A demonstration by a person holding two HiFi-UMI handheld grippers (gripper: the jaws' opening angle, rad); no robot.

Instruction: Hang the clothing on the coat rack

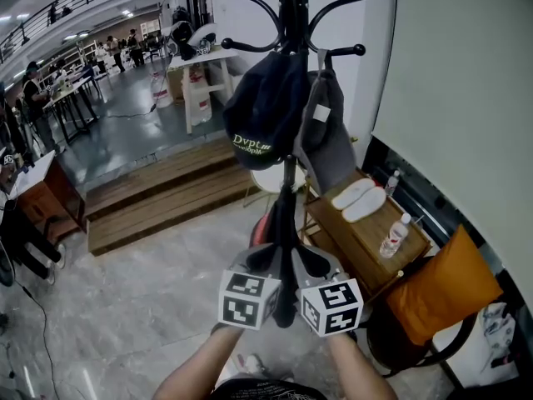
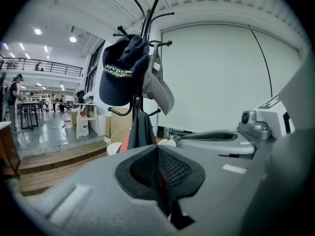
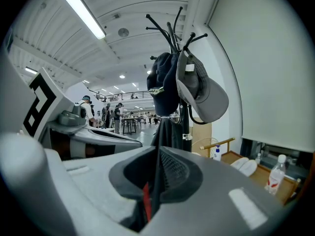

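Observation:
A black coat rack (image 1: pixel 291 7) stands straight ahead, with a navy cap (image 1: pixel 262 111) and a grey cap (image 1: pixel 329 132) on its upper hooks. A dark garment with red trim (image 1: pixel 283 211) runs from the pole's lower part down to both grippers, which sit side by side. My left gripper (image 1: pixel 271 257) is shut, pinching the dark-and-red cloth (image 2: pixel 140 129) in its jaws (image 2: pixel 158 166). My right gripper (image 1: pixel 310 261) is shut on the same cloth (image 3: pixel 170 132), and red fabric shows in its seam (image 3: pixel 157 156). Whether the garment rests on a low hook is unclear.
A low wooden cabinet (image 1: pixel 366 240) right of the rack holds white slippers (image 1: pixel 358 198) and a water bottle (image 1: pixel 394 236). An orange cushion (image 1: pixel 441 286) lies on a chair beyond it. A wooden step (image 1: pixel 158 194) runs at the left, and a white wall (image 1: pixel 466 73) at the right.

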